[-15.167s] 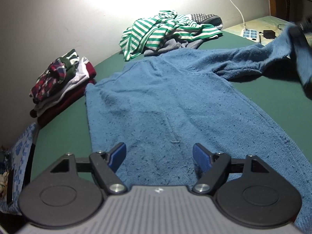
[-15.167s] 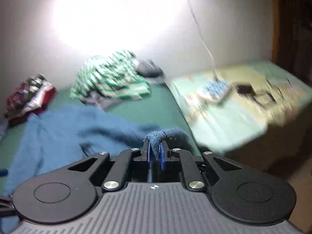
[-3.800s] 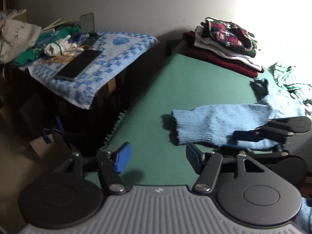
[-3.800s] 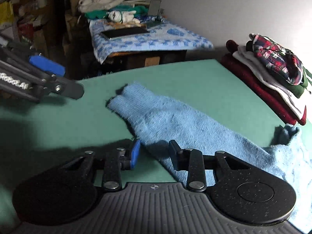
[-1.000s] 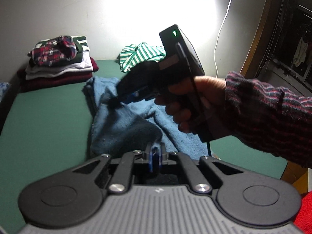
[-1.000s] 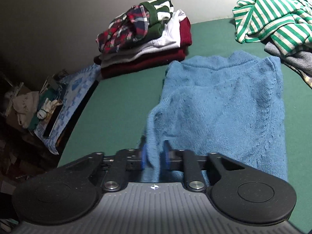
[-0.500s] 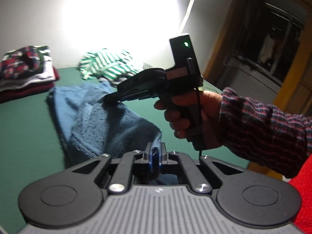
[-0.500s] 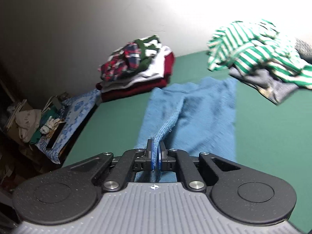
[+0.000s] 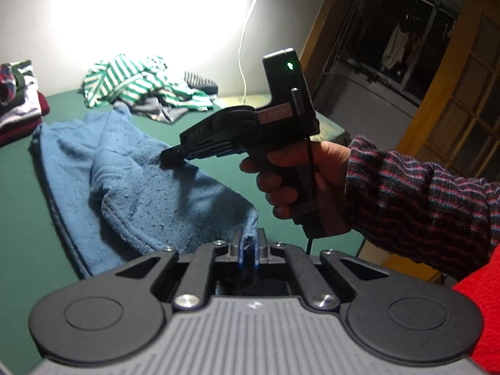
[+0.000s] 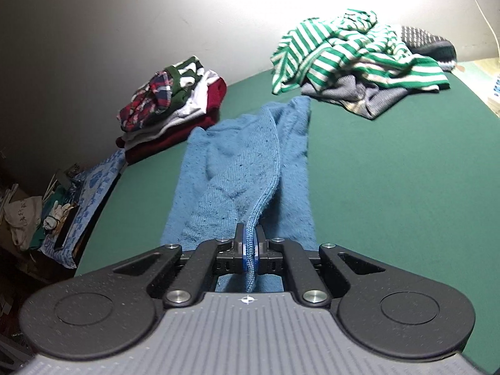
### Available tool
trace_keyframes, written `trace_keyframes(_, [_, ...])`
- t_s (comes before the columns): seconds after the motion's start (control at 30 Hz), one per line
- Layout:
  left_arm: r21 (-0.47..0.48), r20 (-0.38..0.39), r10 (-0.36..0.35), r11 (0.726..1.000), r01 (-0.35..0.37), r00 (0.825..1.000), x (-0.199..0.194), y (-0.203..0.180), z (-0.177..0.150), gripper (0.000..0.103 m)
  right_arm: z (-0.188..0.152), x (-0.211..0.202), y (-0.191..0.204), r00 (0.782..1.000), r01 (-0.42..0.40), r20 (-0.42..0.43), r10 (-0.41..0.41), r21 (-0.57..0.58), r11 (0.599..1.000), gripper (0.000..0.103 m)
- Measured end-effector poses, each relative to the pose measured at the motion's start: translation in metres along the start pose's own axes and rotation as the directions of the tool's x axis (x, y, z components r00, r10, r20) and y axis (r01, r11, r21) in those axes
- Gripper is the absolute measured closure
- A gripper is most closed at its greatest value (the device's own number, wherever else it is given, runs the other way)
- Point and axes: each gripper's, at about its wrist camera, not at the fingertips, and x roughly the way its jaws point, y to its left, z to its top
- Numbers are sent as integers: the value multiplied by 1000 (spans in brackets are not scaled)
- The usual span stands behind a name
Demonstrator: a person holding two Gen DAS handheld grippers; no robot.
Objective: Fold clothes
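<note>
Pinching the nubby blue knit sweater [image 10: 247,168], left claw [image 9: 247,250] and right claw [image 10: 249,250] clamp its ribbed hem.

A plain pale wall [image 9: 47,31] stands behind the green cloth-covered table [image 10: 390,187], washed out by a bright glare of light [image 9: 150,9] — a thin white cord [image 9: 247,47] hangs down it. To the right, a yellow-framed glazed door [image 9: 453,100] opens on darkness.

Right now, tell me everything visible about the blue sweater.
The blue sweater is a coarse, slightly pilled knit, partly folded lengthwise into a long strip on the green table. Its near hem is lifted: the left tongs and right tongs are each shut on an edge. The far end lies flat between the folded stack and the striped pile.
</note>
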Motion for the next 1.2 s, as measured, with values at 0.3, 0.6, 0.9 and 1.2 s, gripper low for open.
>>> trace_keyframes(0.3, [7,-77,-46,999,47,996,23,-6,-9,103,-22,10,-25,998,58,-36,-55,65,996,90])
trace_keyframes(0.6, [63,-138,-71,995,80,988,33,-9,-16,102,-52,-32,-24,982,-72,-174,78,39,997,65])
trace_keyframes(0.9, [143,-185,-113,980,140,976,28,-12,-19,57,-103,-64,13,969,-11,-246,-10,-86,996,71])
trace_keyframes(1.2, [196,-121,58,980,-33,991,-2,32,-2,53,-117,-78,24,971,30,-231,-63,-142,989,97])
